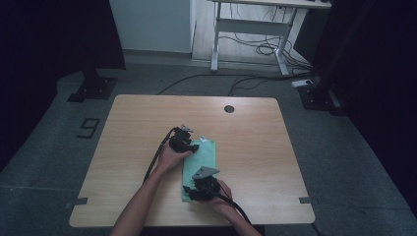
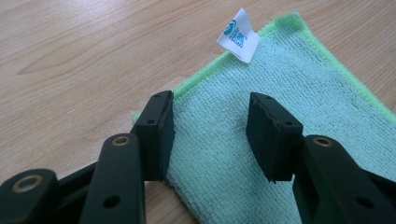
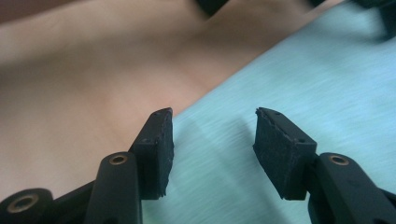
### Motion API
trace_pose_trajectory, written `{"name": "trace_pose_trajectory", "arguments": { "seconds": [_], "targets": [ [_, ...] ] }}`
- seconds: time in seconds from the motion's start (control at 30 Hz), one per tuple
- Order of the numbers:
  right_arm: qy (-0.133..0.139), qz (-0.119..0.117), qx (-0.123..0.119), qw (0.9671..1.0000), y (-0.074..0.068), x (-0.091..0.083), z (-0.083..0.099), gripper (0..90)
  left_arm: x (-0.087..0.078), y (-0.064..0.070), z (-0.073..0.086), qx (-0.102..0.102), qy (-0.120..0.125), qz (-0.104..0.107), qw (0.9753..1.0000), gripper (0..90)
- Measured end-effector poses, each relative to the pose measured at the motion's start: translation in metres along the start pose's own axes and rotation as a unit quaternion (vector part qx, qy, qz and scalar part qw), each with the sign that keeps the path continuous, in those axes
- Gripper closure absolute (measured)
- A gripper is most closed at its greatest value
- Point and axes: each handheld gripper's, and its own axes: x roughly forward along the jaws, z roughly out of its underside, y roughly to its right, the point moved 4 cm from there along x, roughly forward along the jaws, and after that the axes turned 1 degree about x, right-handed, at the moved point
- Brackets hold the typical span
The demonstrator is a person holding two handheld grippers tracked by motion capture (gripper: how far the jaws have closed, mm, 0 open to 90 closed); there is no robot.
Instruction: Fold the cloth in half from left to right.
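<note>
A light green microfibre cloth [image 1: 202,158] lies flat on the wooden table [image 1: 128,128], with a white label [image 2: 238,35] standing up at its far corner. My left gripper [image 1: 189,143] hovers over the cloth's far left corner [image 2: 210,135], open, its jaws straddling the cloth's edge. My right gripper [image 1: 193,191] is at the cloth's near left corner [image 3: 212,140], open too, low over the cloth [image 3: 299,79] with nothing between its jaws. Both hands hold the grippers from the near side.
A round dark grommet [image 1: 229,108] sits in the table near its far edge. Beyond the table a white desk frame [image 1: 251,29] stands over floor cables, with dark stand bases at both sides. Bare wood surrounds the cloth.
</note>
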Motion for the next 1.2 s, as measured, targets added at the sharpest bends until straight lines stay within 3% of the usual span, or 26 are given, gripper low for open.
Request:
{"name": "trace_pose_trajectory", "arguments": {
  "seconds": [0.07, 0.2, 0.3, 0.37, 0.47, 0.67, 0.87, 1.2],
  "targets": [
    [0.009, 0.013, 0.013, 0.9998, 0.014, 0.003, -0.008, 47.7, 0.000, 0.000, 0.000, 0.000, 0.000, -0.001, 1.0000, 51.0],
    [0.021, 0.014, 0.026, 0.9993, 0.038, 0.019, -0.025, 49.2, 0.000, 0.000, 0.000, -0.006, 0.004, 0.003, 1.0000, 50.9],
    [0.010, 0.014, 0.028, 0.9995, 0.045, 0.030, -0.031, 49.2, 0.000, -0.001, 0.001, -0.007, 0.006, 0.006, 0.9999, 50.9],
    [-0.012, 0.015, 0.016, 0.9997, 0.049, 0.045, -0.033, 49.0, 0.000, -0.003, 0.001, -0.011, 0.009, 0.013, 0.9998, 51.1],
    [-0.014, 0.017, 0.004, 0.9997, 0.047, 0.046, -0.033, 48.8, -0.001, -0.003, 0.001, -0.013, 0.011, 0.015, 0.9998, 51.6],
    [-0.013, 0.004, -0.015, 0.9998, 0.029, 0.035, -0.020, 47.5, -0.001, -0.004, 0.001, -0.013, 0.011, 0.016, 0.9997, 52.2],
    [-0.012, -0.005, -0.012, 0.9998, 0.020, 0.021, -0.007, 45.3, -0.001, -0.003, 0.002, -0.012, 0.013, 0.014, 0.9997, 52.2],
    [0.001, 0.004, -0.023, 0.9997, 0.003, 0.006, 0.010, 45.9, -0.001, 0.002, 0.003, -0.006, 0.008, 0.008, 0.9999, 50.4]
  ]
}}
